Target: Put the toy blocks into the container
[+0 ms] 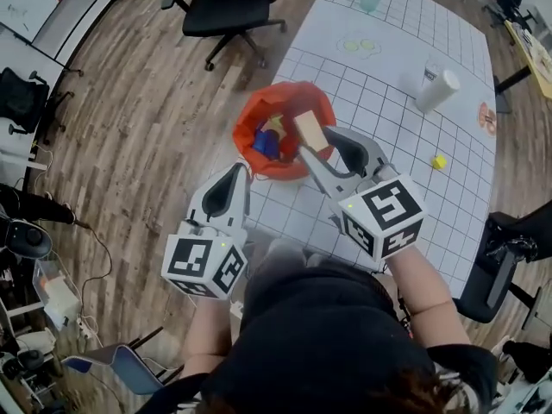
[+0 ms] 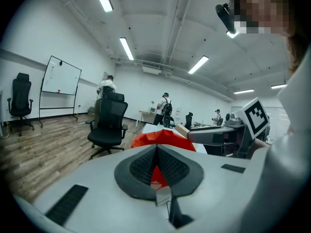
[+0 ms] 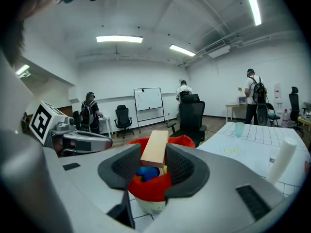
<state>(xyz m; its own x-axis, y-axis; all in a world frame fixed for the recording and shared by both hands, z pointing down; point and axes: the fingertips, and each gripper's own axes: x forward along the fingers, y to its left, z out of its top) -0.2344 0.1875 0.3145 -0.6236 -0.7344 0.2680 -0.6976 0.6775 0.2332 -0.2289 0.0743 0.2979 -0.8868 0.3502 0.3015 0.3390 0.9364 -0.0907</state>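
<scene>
At the near edge of the white gridded table, the red soft-sided container sits right by the drop to the floor. The left gripper is closed, its tips at the rim; whether it nips the fabric I cannot tell. The right gripper clamps the tan wooden rectangular block, tilted above the opening. Released off-centre, the block could strike the rim and tumble out, or nudge the container off the edge. A small yellow block lies well apart.
</scene>
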